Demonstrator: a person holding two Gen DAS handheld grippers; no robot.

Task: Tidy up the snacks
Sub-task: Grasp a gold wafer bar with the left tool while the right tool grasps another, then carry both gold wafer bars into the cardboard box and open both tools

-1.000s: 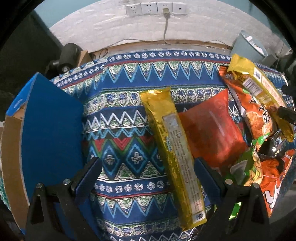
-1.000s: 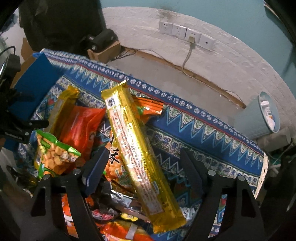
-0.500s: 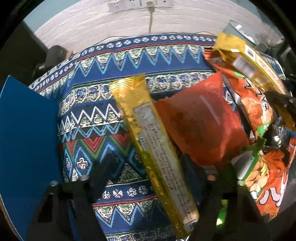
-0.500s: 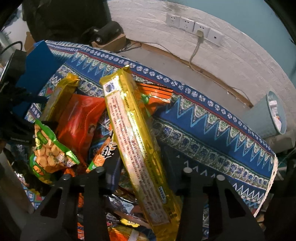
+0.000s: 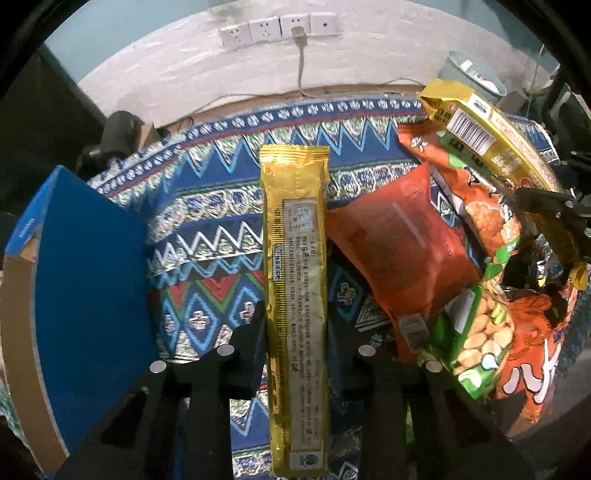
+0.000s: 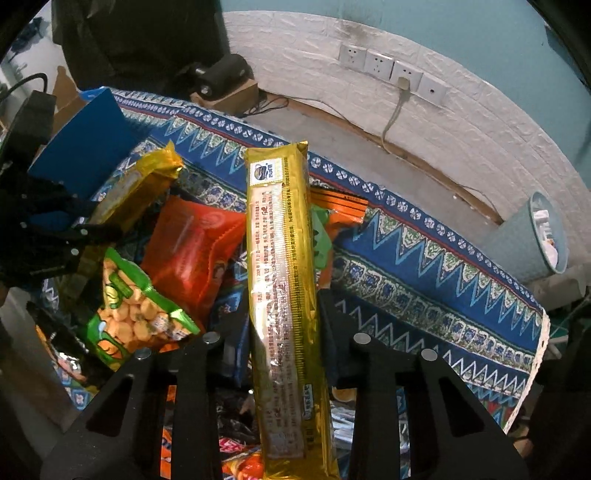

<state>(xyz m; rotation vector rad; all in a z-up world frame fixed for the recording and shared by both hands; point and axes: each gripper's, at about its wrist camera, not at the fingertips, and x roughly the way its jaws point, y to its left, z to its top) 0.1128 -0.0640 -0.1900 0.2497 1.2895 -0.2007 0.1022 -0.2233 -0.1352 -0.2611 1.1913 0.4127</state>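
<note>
My left gripper (image 5: 295, 328) is shut on a long gold snack pack (image 5: 297, 266) and holds it lengthwise over the patterned tablecloth (image 5: 207, 221). My right gripper (image 6: 282, 317) is shut on a second long gold snack pack (image 6: 282, 266), raised above the snack pile. That second pack also shows at the right of the left wrist view (image 5: 491, 136). A red bag (image 5: 402, 243), a green bag of round crackers (image 5: 476, 332) and an orange bag (image 5: 491, 206) lie in a heap between the two grippers.
A blue cardboard box (image 5: 85, 288) with an open flap stands at the left of the table. A grey-green waste bin (image 6: 532, 240) stands on the floor beyond the table's right end. The wall with power sockets (image 5: 277, 27) is behind. More wrappers (image 6: 236, 443) lie under my right gripper.
Both grippers have closed from wide open onto their gold packs. Each pack now sits straight between the fingers and is lifted slightly.
</note>
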